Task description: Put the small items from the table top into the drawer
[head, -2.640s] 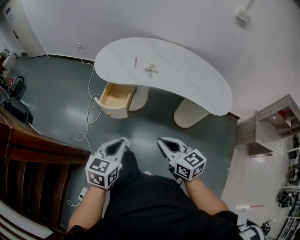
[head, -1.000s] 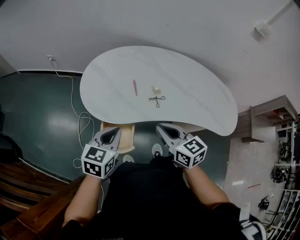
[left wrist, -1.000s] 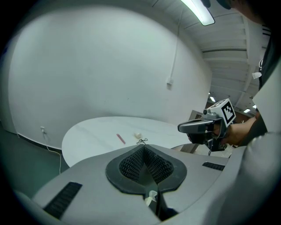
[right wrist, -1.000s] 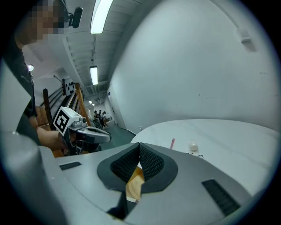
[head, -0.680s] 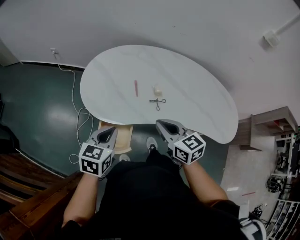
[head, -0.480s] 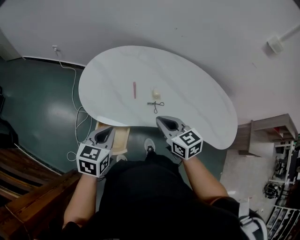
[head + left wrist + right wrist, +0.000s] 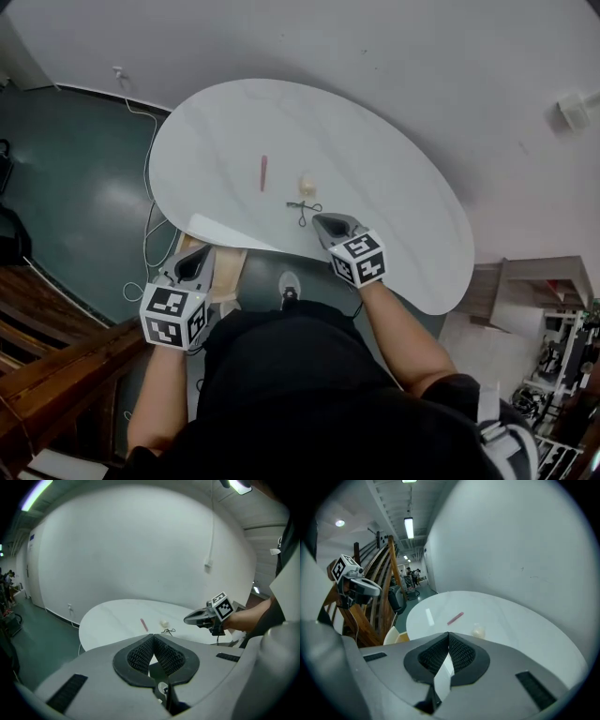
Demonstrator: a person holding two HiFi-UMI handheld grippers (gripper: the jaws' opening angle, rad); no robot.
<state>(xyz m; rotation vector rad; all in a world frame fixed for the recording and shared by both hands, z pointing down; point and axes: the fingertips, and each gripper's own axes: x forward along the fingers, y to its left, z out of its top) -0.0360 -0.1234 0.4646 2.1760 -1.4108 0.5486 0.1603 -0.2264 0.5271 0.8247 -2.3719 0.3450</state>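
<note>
On the white curved table [image 7: 394, 178] lie a pink stick [image 7: 262, 173], a small cream lump [image 7: 307, 183] and a thin black scissor-like item [image 7: 302, 211]. My right gripper [image 7: 322, 220] is shut and empty, hovering over the table's near edge, just right of the black item. My left gripper [image 7: 202, 251] is shut and empty, low at the left over the open wooden drawer [image 7: 226, 279]. The left gripper view shows the stick [image 7: 144, 625], the lump [image 7: 164, 623], the black item [image 7: 168, 631] and the right gripper [image 7: 189, 619]. The right gripper view shows the stick [image 7: 455, 618] and lump [image 7: 478, 631].
A white cable [image 7: 148, 127] trails over the dark green floor left of the table. A wooden railing [image 7: 47, 375] runs along the lower left. Shelving [image 7: 525, 281] stands at the right. The person's shoe [image 7: 288, 284] shows under the table's near edge.
My right gripper has gone forward and down to the table's near edge beside the black item. The left gripper has sunk slightly toward the drawer. The table now sits closer in view.
</note>
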